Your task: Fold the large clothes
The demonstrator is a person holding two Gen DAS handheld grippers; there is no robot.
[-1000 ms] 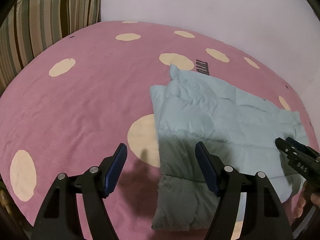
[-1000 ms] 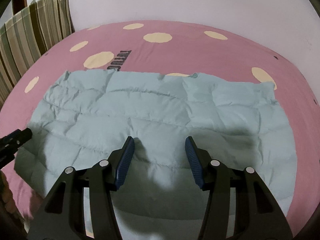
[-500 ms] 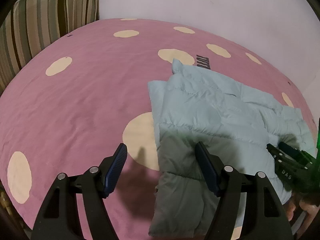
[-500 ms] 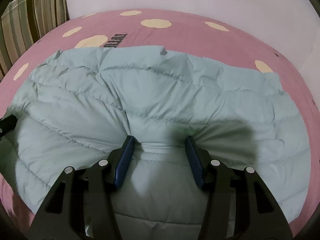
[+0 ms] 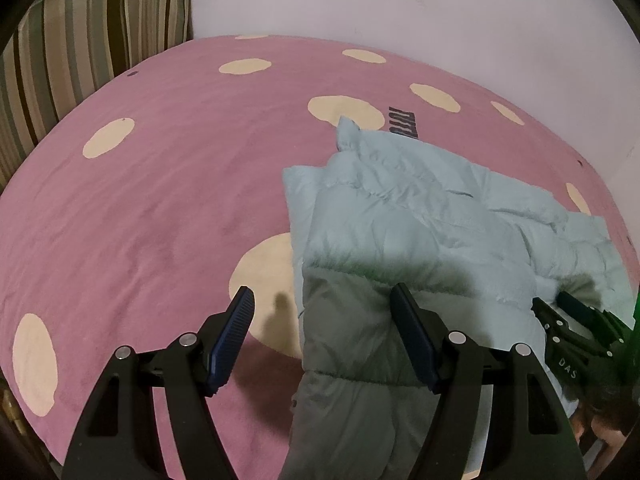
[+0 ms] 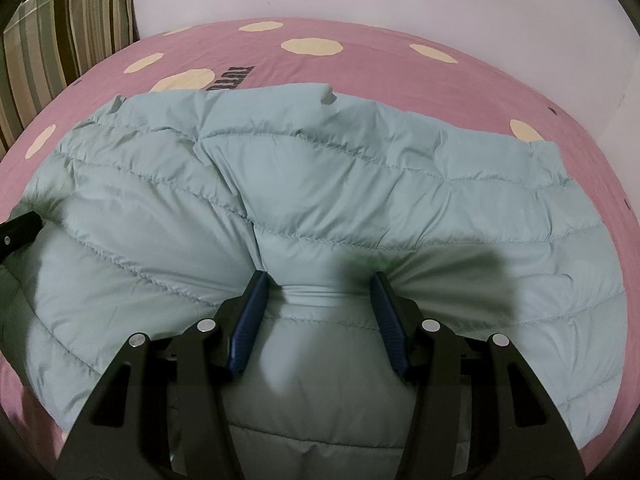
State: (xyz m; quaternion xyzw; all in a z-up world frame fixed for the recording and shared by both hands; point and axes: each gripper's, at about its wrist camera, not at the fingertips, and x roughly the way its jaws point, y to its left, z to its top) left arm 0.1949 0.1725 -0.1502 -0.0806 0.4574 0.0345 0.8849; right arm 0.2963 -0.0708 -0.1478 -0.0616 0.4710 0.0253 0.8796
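Note:
A pale blue quilted puffer jacket (image 5: 420,220) (image 6: 360,184) lies spread on a pink bed cover (image 5: 160,180) with cream dots. My left gripper (image 5: 322,290) is open over the jacket's left edge. One of its fingers is over the fabric and the other over the bare cover. My right gripper (image 6: 319,276) is open too, with its fingertips pushed down into the padding. A hump of fabric bulges up between its blue pads (image 6: 248,320), and creases run out from both tips. In the left wrist view the right gripper (image 5: 560,308) shows at the jacket's right side.
A striped cushion (image 5: 80,40) (image 6: 60,28) leans at the back left against a pale wall (image 5: 400,0). Dark lettering (image 5: 402,124) is printed on the cover behind the jacket. A person's hand (image 5: 600,432) shows at the lower right. The left gripper's finger (image 6: 20,224) shows at the edge of the right wrist view.
My right gripper has come down from above the jacket into the padding, and fabric now puffs up between its fingers. The left gripper has barely moved.

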